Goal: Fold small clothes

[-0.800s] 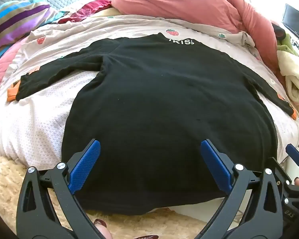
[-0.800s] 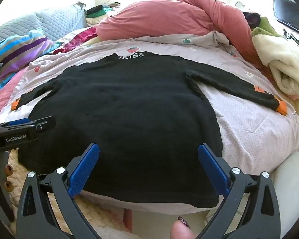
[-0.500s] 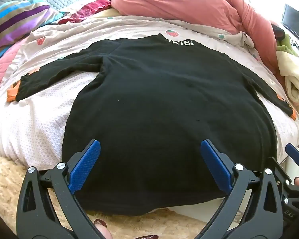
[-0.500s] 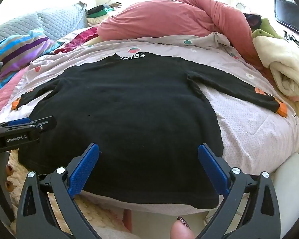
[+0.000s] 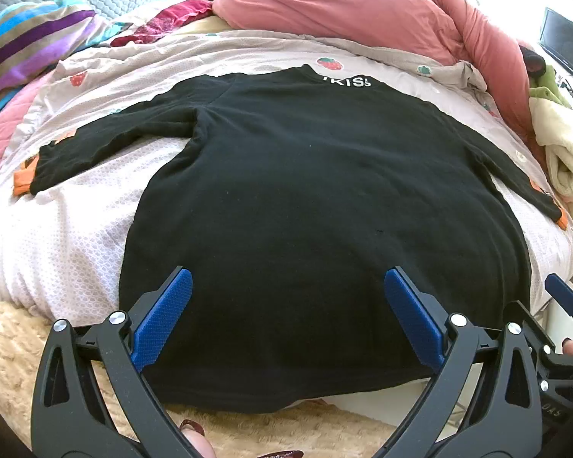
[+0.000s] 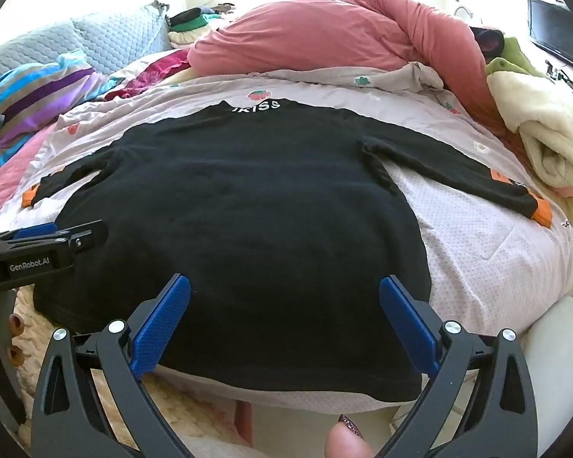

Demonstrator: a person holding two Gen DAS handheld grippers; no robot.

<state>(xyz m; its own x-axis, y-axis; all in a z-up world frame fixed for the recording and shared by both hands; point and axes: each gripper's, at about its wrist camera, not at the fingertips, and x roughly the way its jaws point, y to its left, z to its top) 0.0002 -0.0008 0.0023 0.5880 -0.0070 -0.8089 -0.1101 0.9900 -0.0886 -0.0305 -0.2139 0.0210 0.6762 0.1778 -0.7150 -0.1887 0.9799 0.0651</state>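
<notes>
A black long-sleeved top point(image 5: 305, 210) lies flat, filling mid-frame, with left gripper point(image 5: 286, 305) and right gripper point(image 6: 284, 305) both spread wide and empty at the bottom edge.

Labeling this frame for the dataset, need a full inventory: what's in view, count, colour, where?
sweater: 1, black with orange cuffs, spread flat on the bed, hem toward the cameras
bed cover: 1, pale pink with strawberry prints, under the sweater
duvet: 1, salmon pink, bunched along the far side
striped cloth: 1, blue, purple and tan, far left
quilted pillow: 1, grey-blue, far left
cream blanket: 1, cream, rolled at the right edge
green cloth: 1, green, behind the cream blanket
screen: 1, black, far right
fluffy rug: 1, beige, below the bed edge
left gripper: 1, black with blue pads, open, over the hem
right gripper: 1, same, open, over the hem
</notes>
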